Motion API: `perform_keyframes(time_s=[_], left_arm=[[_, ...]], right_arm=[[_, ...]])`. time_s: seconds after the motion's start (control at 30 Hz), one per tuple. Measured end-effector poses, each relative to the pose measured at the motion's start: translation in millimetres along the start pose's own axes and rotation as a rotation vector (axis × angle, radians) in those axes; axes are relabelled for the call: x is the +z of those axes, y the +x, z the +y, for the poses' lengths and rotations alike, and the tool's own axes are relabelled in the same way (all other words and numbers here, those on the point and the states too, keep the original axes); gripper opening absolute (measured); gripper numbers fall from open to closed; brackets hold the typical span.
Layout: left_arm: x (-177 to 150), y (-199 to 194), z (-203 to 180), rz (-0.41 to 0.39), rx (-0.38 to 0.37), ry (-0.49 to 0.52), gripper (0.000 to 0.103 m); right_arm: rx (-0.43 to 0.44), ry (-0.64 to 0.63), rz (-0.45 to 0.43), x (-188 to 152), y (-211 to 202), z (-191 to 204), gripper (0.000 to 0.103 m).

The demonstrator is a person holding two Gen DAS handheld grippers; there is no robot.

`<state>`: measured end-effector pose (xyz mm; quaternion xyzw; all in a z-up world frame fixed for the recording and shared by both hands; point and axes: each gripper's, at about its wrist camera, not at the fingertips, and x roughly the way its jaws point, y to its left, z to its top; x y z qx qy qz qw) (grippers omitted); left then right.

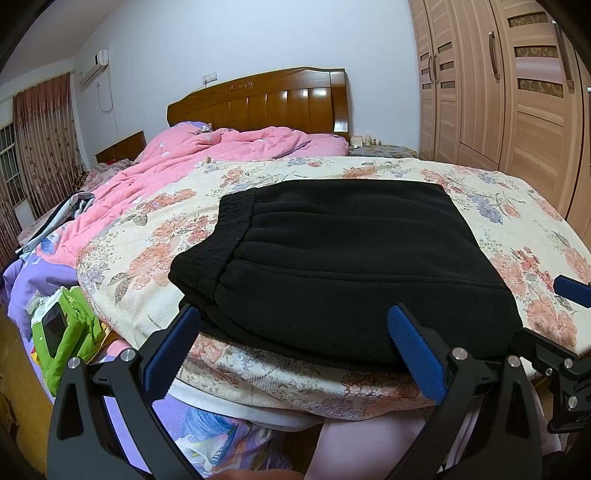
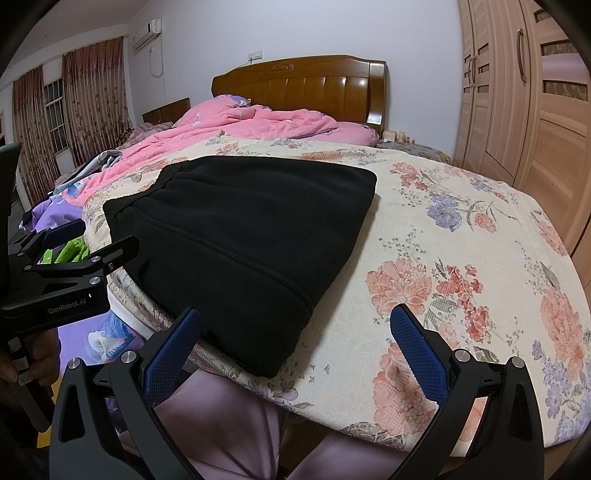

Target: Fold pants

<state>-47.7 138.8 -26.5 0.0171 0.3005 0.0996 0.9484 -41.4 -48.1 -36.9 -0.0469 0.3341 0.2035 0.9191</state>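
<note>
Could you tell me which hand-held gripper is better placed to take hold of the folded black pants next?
Probably the left hand-held gripper: its open fingers straddle the near edge of the black pants. The right hand-held gripper, also open, faces mostly bare floral bedspread beside the pants' corner.

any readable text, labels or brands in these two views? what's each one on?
"GenRobot.AI": white print on the black body of the left gripper, seen side-on in the right wrist view.
White wall air conditioner: any marking too small to read.
Green fabric case with a small screen: nothing legible.
Folded black fleece pants: no visible label.
</note>
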Motion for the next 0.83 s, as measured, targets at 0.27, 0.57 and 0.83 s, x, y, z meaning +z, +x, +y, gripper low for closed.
perform_keyframes(time_s=[0.27, 0.57, 0.83], left_arm=[[0.1, 0.0, -0.1, 0.000, 0.000, 0.001, 0.102], [-3.8, -1.5, 0.9, -0.015, 0.012, 0.011, 0.102], [-3.2, 1.9, 5.1, 0.005, -0.007, 0.015, 0.102]], right_arm=[[0.000, 0.000, 0.001, 0.7, 0.2, -0.7, 0.099], [0.001, 0.002, 0.001, 1.0, 0.3, -1.2, 0.099], [0.004, 0.006, 0.004, -3.2, -1.6, -0.5, 0.099]])
